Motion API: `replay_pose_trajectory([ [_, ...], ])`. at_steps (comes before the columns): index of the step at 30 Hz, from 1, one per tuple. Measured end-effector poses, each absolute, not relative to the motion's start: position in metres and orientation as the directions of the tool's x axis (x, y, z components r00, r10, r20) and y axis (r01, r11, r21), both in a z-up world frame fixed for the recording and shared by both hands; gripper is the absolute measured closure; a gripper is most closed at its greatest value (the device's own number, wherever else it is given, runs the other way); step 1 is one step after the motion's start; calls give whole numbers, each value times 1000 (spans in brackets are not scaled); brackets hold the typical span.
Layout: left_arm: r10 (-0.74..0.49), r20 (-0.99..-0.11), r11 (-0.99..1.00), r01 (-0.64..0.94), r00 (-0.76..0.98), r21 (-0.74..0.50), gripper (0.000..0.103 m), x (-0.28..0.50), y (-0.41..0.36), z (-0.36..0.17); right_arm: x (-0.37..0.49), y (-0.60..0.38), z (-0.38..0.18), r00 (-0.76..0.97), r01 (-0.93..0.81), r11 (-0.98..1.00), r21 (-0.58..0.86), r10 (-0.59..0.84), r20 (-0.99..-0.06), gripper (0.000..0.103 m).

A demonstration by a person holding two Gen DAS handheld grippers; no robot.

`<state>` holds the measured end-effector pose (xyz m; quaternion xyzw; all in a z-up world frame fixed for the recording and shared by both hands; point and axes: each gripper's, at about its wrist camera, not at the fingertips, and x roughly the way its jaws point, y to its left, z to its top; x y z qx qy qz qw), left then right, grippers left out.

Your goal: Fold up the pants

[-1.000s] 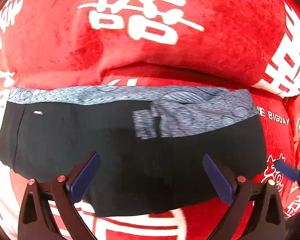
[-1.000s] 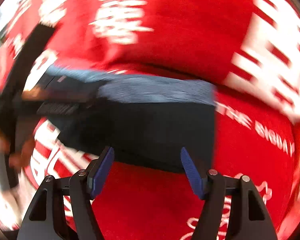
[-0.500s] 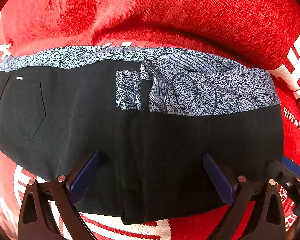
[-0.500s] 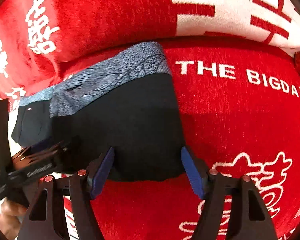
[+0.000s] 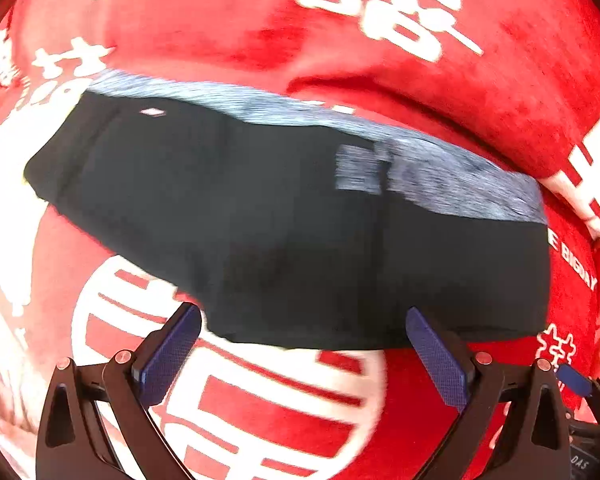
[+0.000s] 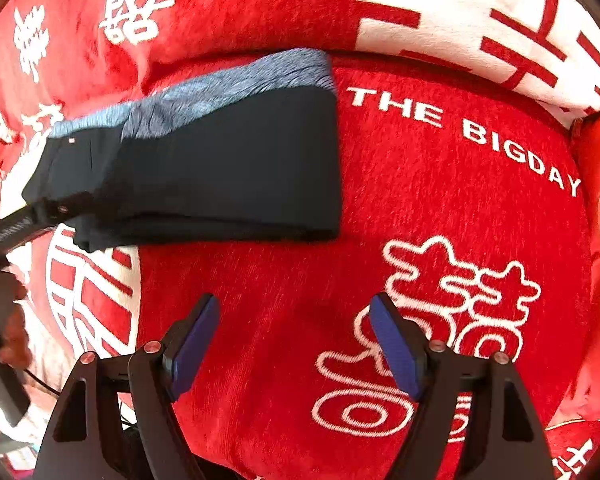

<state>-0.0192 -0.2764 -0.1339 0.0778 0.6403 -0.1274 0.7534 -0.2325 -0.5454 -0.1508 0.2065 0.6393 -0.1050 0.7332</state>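
While each hand-held gripper (image 5: 302,354) (image 6: 294,344) gapes empty, black pants (image 6: 228,168) lie folded, patterned waistband (image 6: 236,84) showing.

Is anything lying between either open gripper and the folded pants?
Nothing visible. Only bare red blanket separates the right gripper from the pants; the left gripper sits at their near edge.

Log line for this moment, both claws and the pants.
left claw: open, empty | right claw: open, empty | pants: folded, flat on red blanket, touched by neither claw
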Motion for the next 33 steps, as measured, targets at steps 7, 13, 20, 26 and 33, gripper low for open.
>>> replay_pose_trajectory([
  [7,-77,-986,967,253,150,-37,0,4,-199,-127,-192,-489,-143,179,398,903,161,95,-979,23],
  [13,-97,-979,979,196,179,-62,0,42,-136,-119,-143,-430,-140,185,358,924,137,74,-980,23],
  [20,-125,-964,992,50,232,-117,0,100,-60,-139,-78,-403,-164,176,305,949,83,29,-984,23],
  [26,-248,-946,957,-98,210,-273,0,121,-19,-178,-67,-388,-199,92,265,963,45,22,-996,15],
  [33,-447,-855,871,-89,263,-483,0,126,-4,-193,-71,-375,-203,77,192,981,-12,-27,-997,15],
])
